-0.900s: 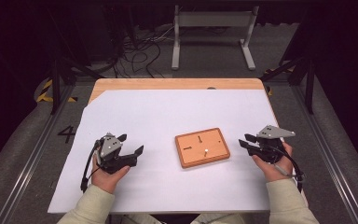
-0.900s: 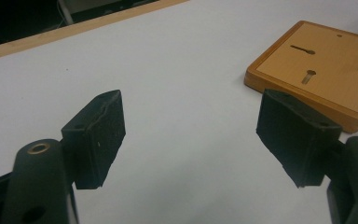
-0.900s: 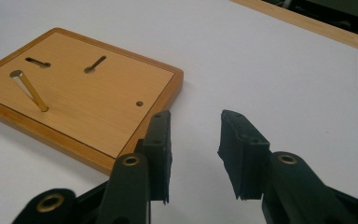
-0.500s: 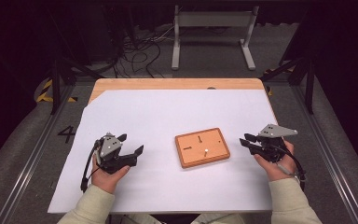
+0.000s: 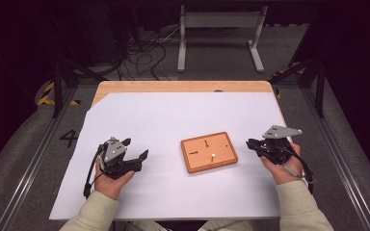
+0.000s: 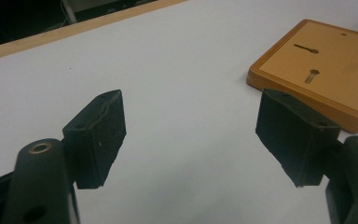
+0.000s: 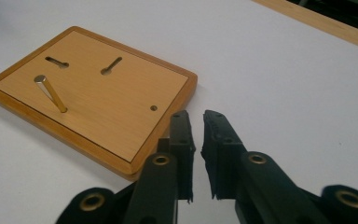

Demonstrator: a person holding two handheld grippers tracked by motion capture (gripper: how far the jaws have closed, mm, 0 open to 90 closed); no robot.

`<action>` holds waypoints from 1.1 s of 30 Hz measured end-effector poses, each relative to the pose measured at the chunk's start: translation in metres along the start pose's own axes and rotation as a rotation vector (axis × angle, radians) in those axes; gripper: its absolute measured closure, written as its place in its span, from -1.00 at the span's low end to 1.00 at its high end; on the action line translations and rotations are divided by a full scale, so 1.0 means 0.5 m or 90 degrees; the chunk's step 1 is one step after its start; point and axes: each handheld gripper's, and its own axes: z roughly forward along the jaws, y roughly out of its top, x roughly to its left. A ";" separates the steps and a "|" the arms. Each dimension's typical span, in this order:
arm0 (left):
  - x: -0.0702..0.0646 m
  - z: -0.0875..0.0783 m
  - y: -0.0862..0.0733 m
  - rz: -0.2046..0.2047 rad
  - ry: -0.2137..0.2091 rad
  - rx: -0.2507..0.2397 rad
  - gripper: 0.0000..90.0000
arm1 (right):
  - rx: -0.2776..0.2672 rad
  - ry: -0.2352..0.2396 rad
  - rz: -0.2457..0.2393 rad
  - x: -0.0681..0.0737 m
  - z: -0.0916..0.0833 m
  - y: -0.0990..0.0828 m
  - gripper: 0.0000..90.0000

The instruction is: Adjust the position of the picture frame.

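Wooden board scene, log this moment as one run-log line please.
board: wooden board on white sheet, one metal pin standing | left gripper: open, empty, left of board | right gripper: shut, empty, right of board

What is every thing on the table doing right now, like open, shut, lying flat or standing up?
Left hand-held gripper: open, nothing between the jaws, held left of the board.
Right hand-held gripper: shut, holding nothing, tips near the board's edge.
Wooden board: lying flat on the white sheet, untouched.
Metal pin: standing in the board.
White sheet: spread flat over the table.
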 end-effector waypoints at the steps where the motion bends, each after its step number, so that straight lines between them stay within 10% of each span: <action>1: 0.000 0.000 0.000 0.001 0.000 0.000 -0.46 | 0.003 0.004 -0.002 -0.001 0.002 0.007 0.89; 33: 0.009 -0.002 -0.003 -0.008 0.001 0.007 -0.45 | 0.162 0.054 0.014 -0.036 0.184 0.155 1.00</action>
